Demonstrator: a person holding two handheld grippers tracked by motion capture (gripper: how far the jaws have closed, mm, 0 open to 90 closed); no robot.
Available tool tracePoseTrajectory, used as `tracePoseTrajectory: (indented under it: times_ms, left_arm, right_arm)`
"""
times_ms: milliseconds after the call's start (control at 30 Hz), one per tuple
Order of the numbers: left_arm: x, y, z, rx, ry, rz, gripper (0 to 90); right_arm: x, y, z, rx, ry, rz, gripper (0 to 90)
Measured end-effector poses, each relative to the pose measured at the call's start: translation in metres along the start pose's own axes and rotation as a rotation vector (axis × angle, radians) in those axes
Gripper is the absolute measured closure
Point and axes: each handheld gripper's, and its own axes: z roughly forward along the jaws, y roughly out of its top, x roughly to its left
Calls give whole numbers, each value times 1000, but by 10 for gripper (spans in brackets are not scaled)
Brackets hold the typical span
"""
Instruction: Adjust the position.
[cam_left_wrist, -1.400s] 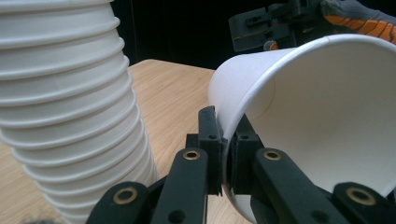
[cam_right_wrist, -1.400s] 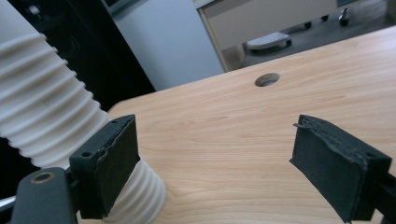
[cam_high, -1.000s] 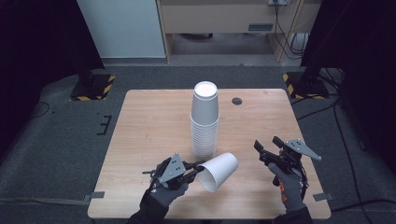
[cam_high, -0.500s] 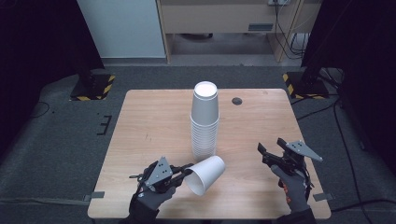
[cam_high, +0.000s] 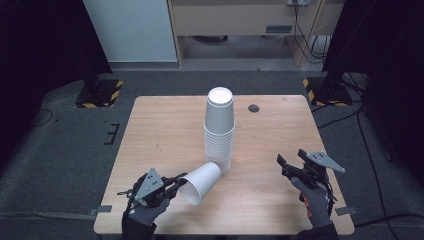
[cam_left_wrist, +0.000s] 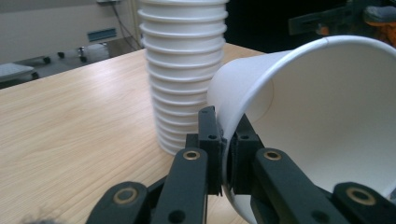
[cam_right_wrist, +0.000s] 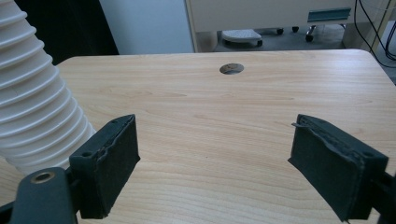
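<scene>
1. Left tool (cam_high: 175, 182): clenched on the rim of a single paper cup (cam_high: 201, 181). In the left gripper view the two black jaws pinch the cup wall, one inside the mouth and one outside. It sits low at the near left of the table (cam_high: 165, 130), held by a gloved hand (cam_high: 145, 210).

2. Paper cup, single, white: held tipped on its side, not upright. Its long axis runs roughly level, slanting from near left to far right; the open mouth faces the person's near side and the closed base points toward the foot of the stack. Whether any part of it rests on the table cannot be told.

3. Stack of cups (cam_high: 219, 132): white, nested mouth-down, standing upright near the middle of the table. The base of the held cup lies just beside the lowest rims; contact cannot be confirmed.

4. Right tool (cam_high: 289, 168): released, jaws spread wide with nothing between them, hovering at the near right of the table and well apart from the stack. In the right gripper view bare wood shows between the pads (cam_right_wrist: 109, 163), with the stack at the left edge.

5. Key relation: the stack lies ahead and to the right of the left tool, which is the nearer one. Judged likely: the held cup must be tipped vertical before it can stand or nest.

6. Small dark round hole (cam_high: 254, 108): in the table's far right, untouched.
</scene>
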Motion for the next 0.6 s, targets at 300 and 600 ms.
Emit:
tracePoseTrajectory:
  times_ms: [300, 600]
  left_arm:
    - [19, -5, -19, 3, 99, -49, 853]
    - [36, -6, -32, -5, 209, -102, 853]
  right_arm:
    - [0, 0, 1, 4, -10, -1, 150]
    - [-1, 0, 2, 10, -18, -5, 149]
